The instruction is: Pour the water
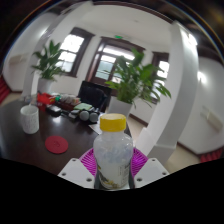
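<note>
The tool (113,172) is closed on a clear plastic bottle (112,155): both fingers, each with a pink pad (89,162) on its inner face, press against the bottle's sides. The bottle is upright between the fingers. It carries a yellow cap (114,123), and its clear body shows liquid inside. Whether its base rests on anything cannot be determined, as the lower part is hidden behind the fingers.

Beyond the tool and to its left lies a dark tabletop (30,147). A flat red disc (57,145) rests on it, close to the tool. Farther out on the same side stands a white cup (30,118), upright and apart from the disc. Toward the tabletop's far edge sits a cluster of small items (70,106) that cannot be identified individually.

Behind the tabletop stands a dark chair (93,95). A tall green plant (135,78) stands beside the chair, and a second plant (46,62) stands at the far left. Dark-framed windows (102,60) line the rear wall. A white column (187,80) rises to the right.
</note>
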Demonstrator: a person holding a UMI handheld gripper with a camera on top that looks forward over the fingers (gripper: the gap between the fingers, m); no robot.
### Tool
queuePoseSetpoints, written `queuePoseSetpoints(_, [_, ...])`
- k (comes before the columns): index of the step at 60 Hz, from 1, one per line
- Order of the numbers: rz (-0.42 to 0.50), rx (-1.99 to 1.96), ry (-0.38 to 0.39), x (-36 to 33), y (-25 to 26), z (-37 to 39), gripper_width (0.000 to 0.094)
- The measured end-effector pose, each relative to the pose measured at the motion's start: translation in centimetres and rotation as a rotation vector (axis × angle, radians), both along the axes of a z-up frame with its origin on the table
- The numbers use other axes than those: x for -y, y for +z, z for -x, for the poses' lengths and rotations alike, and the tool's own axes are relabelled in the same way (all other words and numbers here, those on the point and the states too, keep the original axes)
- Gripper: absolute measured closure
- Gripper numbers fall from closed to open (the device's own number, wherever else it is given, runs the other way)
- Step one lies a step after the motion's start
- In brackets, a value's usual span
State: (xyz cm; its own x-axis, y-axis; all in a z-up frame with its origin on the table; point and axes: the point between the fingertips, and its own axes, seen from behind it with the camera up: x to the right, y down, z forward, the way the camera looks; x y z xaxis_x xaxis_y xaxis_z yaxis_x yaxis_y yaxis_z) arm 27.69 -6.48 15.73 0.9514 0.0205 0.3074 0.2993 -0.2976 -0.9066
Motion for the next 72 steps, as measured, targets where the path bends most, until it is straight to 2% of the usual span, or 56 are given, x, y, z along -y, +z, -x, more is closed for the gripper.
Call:
queuePoseSetpoints(16, [0.062, 0.502, 0.171, -4.0, 1.9, 6.1, 0.0543])
queuePoseSetpoints(39, [-0.001, 1.173, 0.372, -7.5, 0.5, 9.7, 0.0543])
queuePoseSetpoints(54, [-0.107, 1.624, 0.422, -8.2, -0.3, 8.5, 0.0539])
queuePoseSetpoints(55, [-0.113, 1.646, 0.420, -8.2, -0.3, 8.3, 0.0575])
queuePoseSetpoints(56, [-0.116, 1.664, 0.418, -8.3, -0.3, 7.8, 0.0535])
queuePoseSetpoints(57, [-0.119, 1.680, 0.417, -8.2, -0.3, 7.6, 0.0538])
queuePoseSetpoints(72, [-0.129, 1.676, 0.408, -7.5, 0.1, 2.7, 0.0534])
